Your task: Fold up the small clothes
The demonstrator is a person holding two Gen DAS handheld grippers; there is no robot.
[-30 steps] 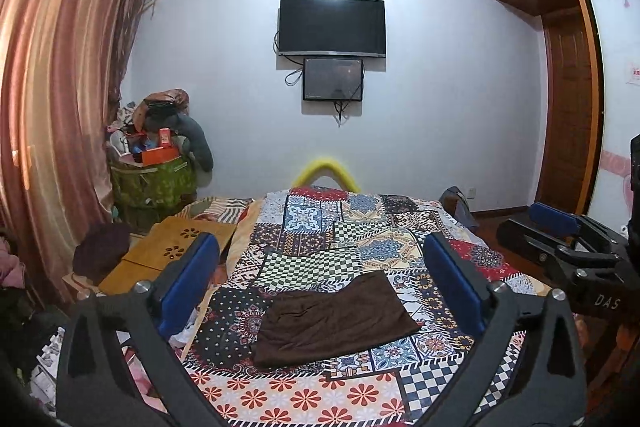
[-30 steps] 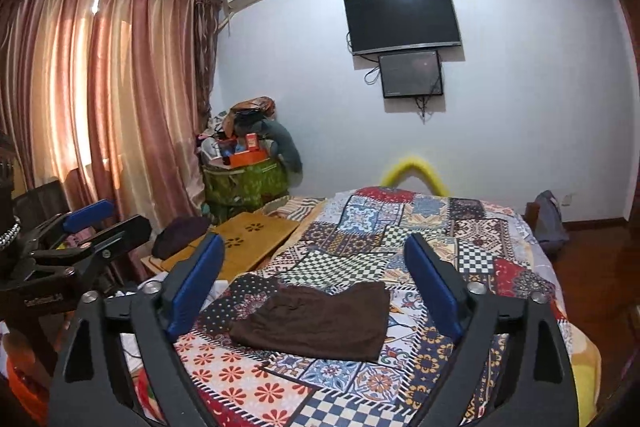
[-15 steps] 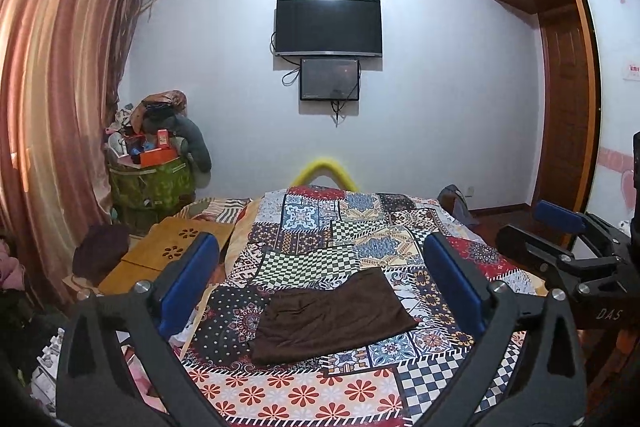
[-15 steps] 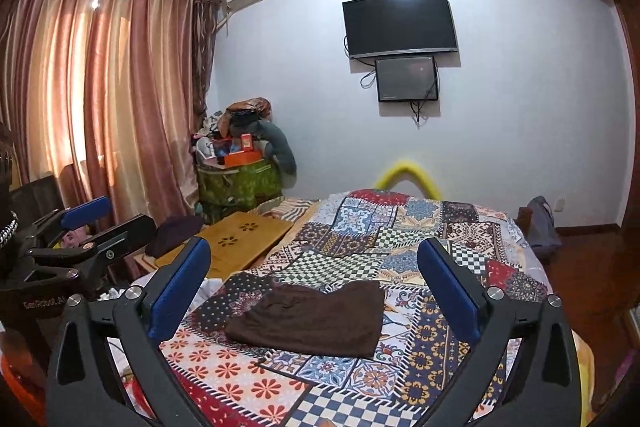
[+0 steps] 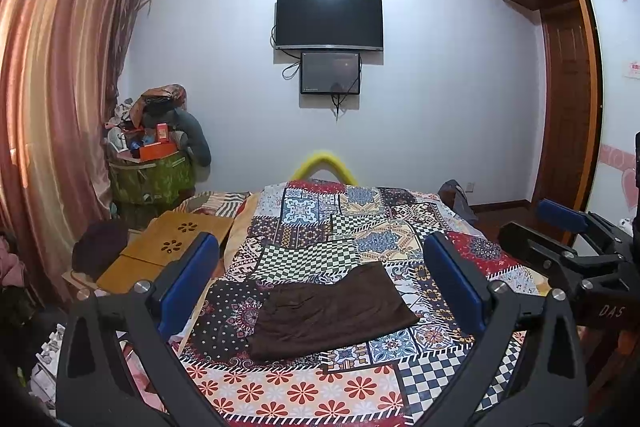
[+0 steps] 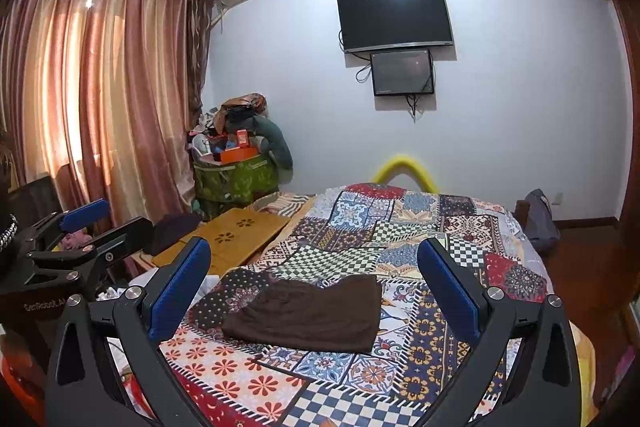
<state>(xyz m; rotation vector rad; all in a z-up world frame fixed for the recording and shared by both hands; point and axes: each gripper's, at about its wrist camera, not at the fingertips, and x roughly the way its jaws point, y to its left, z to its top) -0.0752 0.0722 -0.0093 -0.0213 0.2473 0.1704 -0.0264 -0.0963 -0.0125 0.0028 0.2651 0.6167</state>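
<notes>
Bedroom scene, seen from two claws held above the near end of a bed spread with a busy patchwork quilt (image 5: pixel 320 235) of checks, flowers and tiles. Nearest to each camera are that claw's own black arms with blue pads. Both the left claw (image 5: pixel 320 283) and the right claw (image 6: pixel 316 279) are spread wide, holding nothing, well above the quilt. Between the pads, on the near part of the quilt, lies a dark brown cloth garment (image 5: pixel 332 311), flat and roughly rectangular, with a gathered edge at its left end. Beside the bed on the left sits a light wooden surface with flower-shaped cutouts (image 5: pixel 176 247). Farther back, a green bag piled with clutter (image 6: pixel 236 179) stands by pink curtains (image 6: pixel 100 99). On the far white wall hangs a black television (image 5: pixel 328 21).
</notes>
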